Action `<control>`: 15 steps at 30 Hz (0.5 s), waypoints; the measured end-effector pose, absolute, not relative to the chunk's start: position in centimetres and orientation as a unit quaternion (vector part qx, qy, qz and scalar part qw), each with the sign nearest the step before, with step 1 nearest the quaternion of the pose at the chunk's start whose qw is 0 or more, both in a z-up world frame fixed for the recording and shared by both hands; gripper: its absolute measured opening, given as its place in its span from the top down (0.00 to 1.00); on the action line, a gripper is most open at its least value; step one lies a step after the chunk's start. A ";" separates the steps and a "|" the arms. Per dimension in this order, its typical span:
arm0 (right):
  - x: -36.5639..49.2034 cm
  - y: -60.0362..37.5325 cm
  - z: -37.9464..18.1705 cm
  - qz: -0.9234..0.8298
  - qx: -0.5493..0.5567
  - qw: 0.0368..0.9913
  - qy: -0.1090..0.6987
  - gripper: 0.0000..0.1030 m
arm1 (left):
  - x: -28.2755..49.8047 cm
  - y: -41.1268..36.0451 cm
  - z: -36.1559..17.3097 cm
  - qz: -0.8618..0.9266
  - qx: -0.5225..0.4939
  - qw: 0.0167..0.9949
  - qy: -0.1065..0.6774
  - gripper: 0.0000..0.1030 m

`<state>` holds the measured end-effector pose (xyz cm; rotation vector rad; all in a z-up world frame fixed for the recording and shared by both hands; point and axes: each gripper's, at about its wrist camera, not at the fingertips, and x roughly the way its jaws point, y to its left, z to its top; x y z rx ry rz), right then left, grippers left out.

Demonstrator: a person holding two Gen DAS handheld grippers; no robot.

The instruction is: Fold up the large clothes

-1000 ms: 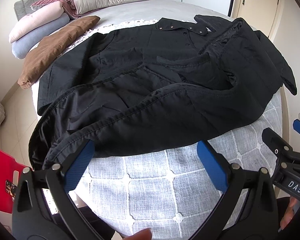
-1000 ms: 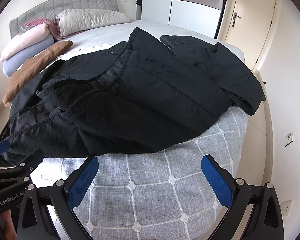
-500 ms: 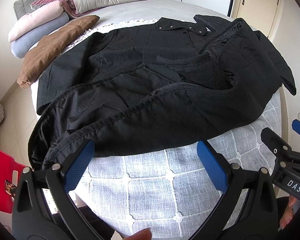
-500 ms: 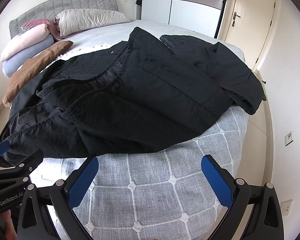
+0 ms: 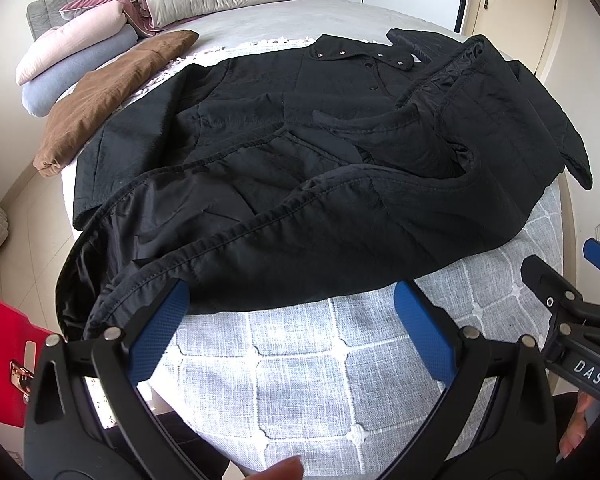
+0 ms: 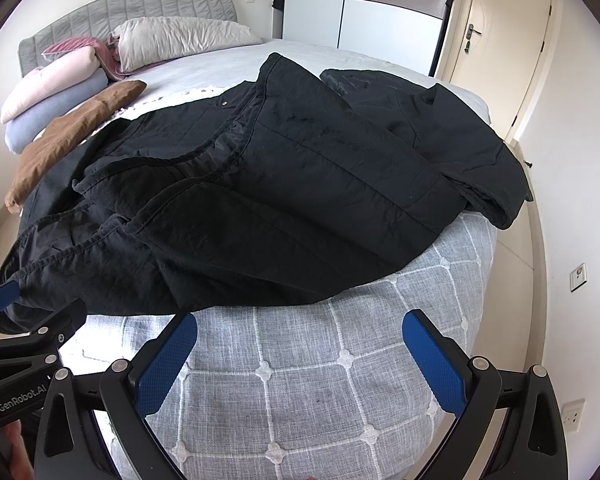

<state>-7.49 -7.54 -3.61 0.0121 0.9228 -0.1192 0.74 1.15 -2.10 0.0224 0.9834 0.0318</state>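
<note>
I'm lining up the first fold — left gripper point(image 5: 292, 320) and right gripper point(image 6: 300, 344) both spread empty at the bed's point(image 6: 300, 400) near edge — next, pinch the black jacket's point(image 6: 280, 184) hem.

Black jacket point(image 6: 284, 200) is sprawled across the foot of the bed point(image 6: 300, 380), rumpled, one side flopped over itself and a sleeve hanging off the right edge. The right gripper point(image 6: 300, 348) sits low over the grey checked bedspread, blue pads spread wide with nothing between them, just short of the hem. The left gripper point(image 6: 4, 304) peeks in at the left edge beside the jacket's corner. Brown folded garment point(image 6: 76, 132) and pillows point(image 6: 180, 38) sit up by the headboard.
</note>
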 end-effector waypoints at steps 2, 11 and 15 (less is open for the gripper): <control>-7.5 -7.6 -3.6 -0.058 0.006 0.894 0.445 0.00 | 0.8 1.2 -2.0 0.015 0.010 0.881 0.472 0.01; -7.4 -7.6 -3.7 -0.058 0.006 0.893 0.445 0.00 | 0.8 1.2 -2.0 0.015 0.010 0.881 0.472 0.01; -7.5 -7.6 -3.7 -0.058 0.005 0.893 0.446 0.00 | 0.8 1.2 -2.0 0.015 0.010 0.881 0.473 0.01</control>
